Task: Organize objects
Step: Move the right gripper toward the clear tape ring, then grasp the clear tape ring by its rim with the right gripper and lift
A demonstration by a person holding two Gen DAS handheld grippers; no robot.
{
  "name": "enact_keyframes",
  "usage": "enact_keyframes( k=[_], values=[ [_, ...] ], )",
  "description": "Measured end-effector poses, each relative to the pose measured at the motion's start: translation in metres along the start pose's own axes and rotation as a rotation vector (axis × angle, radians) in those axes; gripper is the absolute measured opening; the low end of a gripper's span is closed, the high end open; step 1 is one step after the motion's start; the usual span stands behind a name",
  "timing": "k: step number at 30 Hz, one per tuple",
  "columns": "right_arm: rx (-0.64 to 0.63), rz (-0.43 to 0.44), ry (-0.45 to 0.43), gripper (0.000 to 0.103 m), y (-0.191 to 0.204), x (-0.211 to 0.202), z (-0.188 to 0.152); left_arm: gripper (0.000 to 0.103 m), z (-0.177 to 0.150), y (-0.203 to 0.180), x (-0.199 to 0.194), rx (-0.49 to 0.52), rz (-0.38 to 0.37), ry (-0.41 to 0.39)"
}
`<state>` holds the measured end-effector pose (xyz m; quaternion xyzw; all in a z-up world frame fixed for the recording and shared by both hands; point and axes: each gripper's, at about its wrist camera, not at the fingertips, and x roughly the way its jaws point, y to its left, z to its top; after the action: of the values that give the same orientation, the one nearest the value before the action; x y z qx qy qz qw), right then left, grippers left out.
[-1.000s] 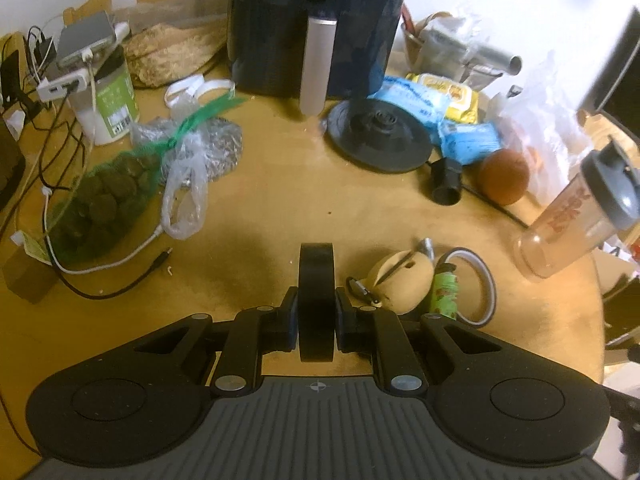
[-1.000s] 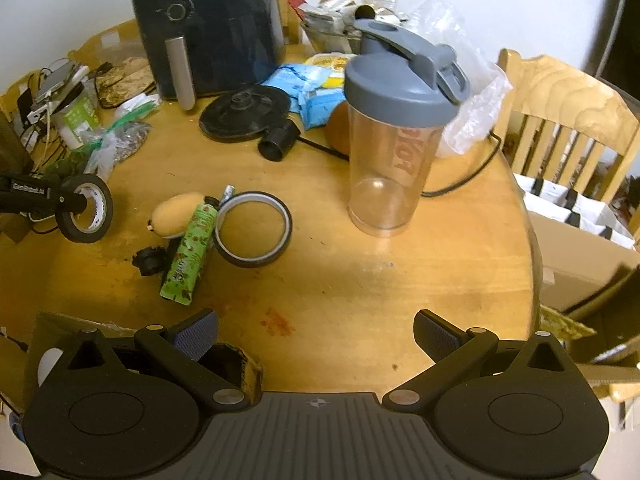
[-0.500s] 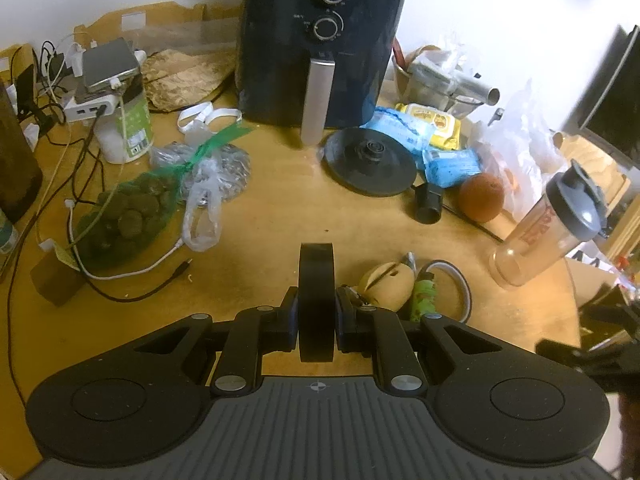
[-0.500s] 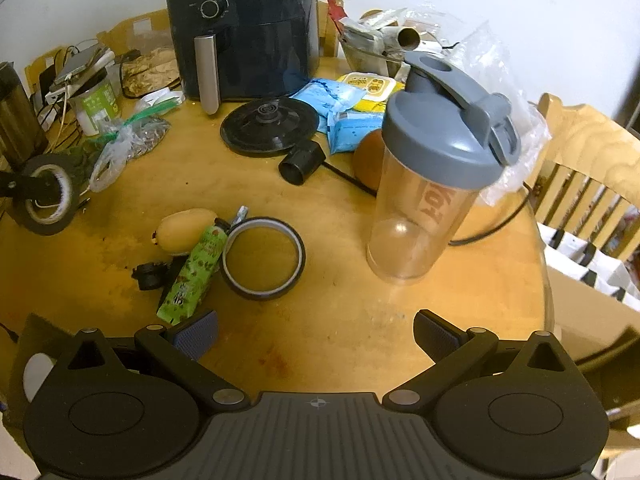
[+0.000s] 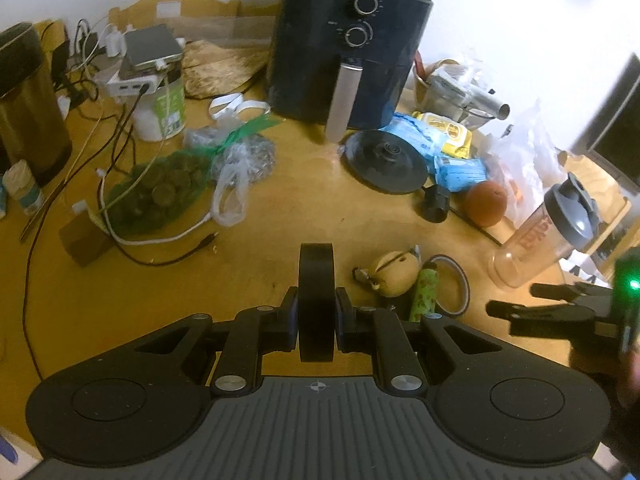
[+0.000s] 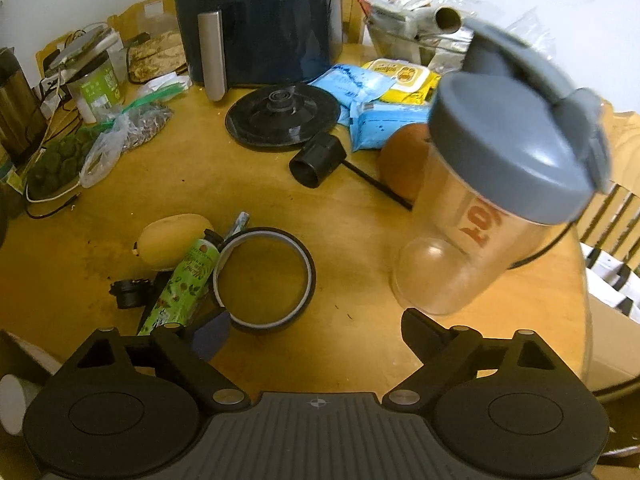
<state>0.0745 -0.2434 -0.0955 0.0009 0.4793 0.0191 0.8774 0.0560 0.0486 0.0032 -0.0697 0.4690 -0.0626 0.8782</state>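
Black tape roll [image 5: 316, 300] stands on edge, squeezed tight between the left gripper's [image 5: 316, 318] fingers, held up over the counter [image 5: 280, 216] so it can be carried. The right gripper [image 6: 316, 328] has its fingers wide apart, holding nothing, near the clear shaker bottle [image 6: 488, 216], likely its next pick.

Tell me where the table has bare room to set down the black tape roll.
The left claw grips the black tape roll. The widest bare wood lies between the plastic bags, the black disc and the tan pouch. Another patch sits between the tape ring and shaker bottle. The back and left edges are crowded.
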Motion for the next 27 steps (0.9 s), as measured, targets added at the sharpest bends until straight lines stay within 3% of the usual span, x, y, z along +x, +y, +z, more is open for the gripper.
enact_keyframes(
  k=[13, 15, 18, 23, 27],
  values=[
    [0.015, 0.016, 0.081, 0.054, 0.003, 0.058, 0.0, 0.017, -0.014, 0.006, -0.011, -0.057, 0.037, 0.012],
    [0.003, 0.013, 0.091, 0.034, 0.002, 0.061, 0.0, 0.017, -0.015, 0.007, -0.012, -0.06, 0.04, 0.011],
    [-0.006, -0.006, 0.088, 0.02, 0.001, 0.061, 0.0, 0.017, -0.016, 0.007, -0.014, -0.064, 0.042, 0.013],
    [0.068, -0.021, 0.096, 0.008, -0.01, 0.059, -0.002, 0.017, -0.016, 0.005, -0.013, -0.063, 0.036, 0.017],
    [0.173, -0.057, 0.102, 0.008, -0.022, 0.053, -0.011, 0.017, -0.017, 0.002, -0.012, -0.055, 0.026, 0.022]
  ],
)
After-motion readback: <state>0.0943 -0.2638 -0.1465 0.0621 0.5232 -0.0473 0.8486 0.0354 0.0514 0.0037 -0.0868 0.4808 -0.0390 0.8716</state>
